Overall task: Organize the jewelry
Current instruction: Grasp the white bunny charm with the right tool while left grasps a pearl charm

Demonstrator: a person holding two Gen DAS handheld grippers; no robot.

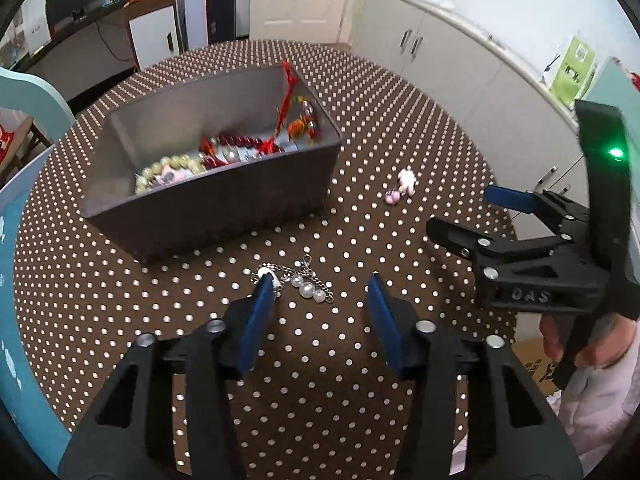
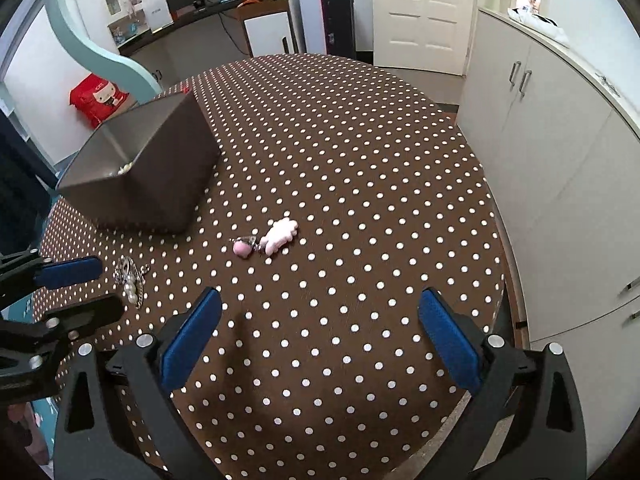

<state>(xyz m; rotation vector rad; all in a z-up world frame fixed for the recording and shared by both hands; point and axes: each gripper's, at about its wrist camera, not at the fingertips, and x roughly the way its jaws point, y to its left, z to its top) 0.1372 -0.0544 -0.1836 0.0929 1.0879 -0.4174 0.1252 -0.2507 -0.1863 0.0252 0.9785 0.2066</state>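
With both tools poised above the dotted counter (image 1: 360, 128), the step in hand looks like picking up the two loose pieces for the grey box (image 1: 224, 200), which already holds beads and red tassels. The pearl chain (image 1: 300, 284) lies on the cloth just in front of the box, and the left tool (image 1: 320, 300) hangs over it with its jaws partly apart and nothing between them; the left pad (image 1: 256, 320) covers the chain's clasp end. The pink charm (image 2: 272, 238) lies farther out, well apart from the box, ahead of the right tool (image 2: 320, 328), whose jaws stand wide apart and empty.

To do this well, I would centre the left tool over the pearls rather than the thin links, so the pads close on the bulkiest part. Press the tips down to the cloth before closing, since a flat chain slips easily. Lift slowly, letting the trailing links clear the counter before crossing the box rim.
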